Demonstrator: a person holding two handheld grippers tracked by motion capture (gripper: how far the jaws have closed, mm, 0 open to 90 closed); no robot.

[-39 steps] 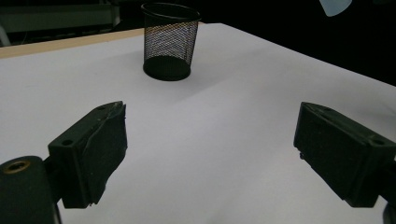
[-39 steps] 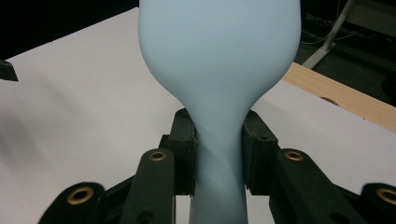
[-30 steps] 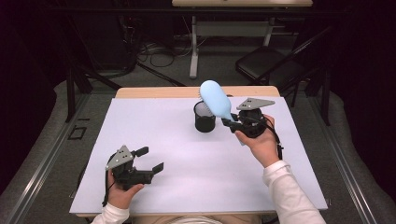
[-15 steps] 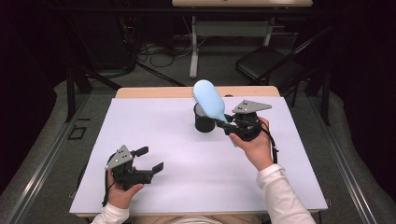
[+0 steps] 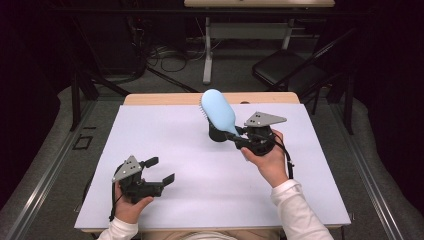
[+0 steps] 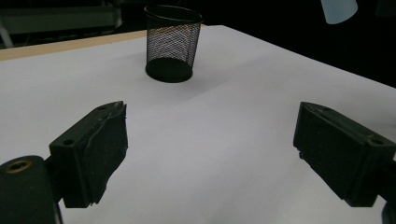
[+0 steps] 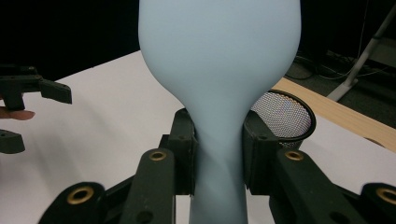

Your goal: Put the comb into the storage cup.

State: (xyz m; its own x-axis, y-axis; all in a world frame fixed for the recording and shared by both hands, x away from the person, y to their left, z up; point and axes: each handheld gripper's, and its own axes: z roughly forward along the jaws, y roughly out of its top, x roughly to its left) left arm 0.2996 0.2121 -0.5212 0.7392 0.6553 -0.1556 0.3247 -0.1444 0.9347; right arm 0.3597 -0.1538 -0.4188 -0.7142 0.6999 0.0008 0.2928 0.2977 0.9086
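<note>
A light blue hairbrush (image 5: 218, 110) is held up above the table, its handle (image 7: 218, 154) clamped between the two black jaws of my right gripper (image 5: 239, 137), which is shut on it. Its head leans up and to the left over a black mesh cup (image 5: 217, 134) that stands upright at the back middle of the white table cover (image 5: 200, 185). The cup (image 7: 285, 116) shows just behind the right gripper's jaws. My left gripper (image 5: 160, 170) rests low at the front left, jaws wide open with nothing between them (image 6: 210, 154), pointed toward the cup (image 6: 172, 44).
A wooden table edge (image 5: 160, 98) runs along the back of the white cover. Beyond it are a black chair (image 5: 292, 75), a desk leg (image 5: 207, 50) and cables on the floor. Bare white surface lies between the two grippers.
The right hand has carried the brush a little to the left and nearer, so its head now hangs over the mesh cup. The left gripper has stayed still.
</note>
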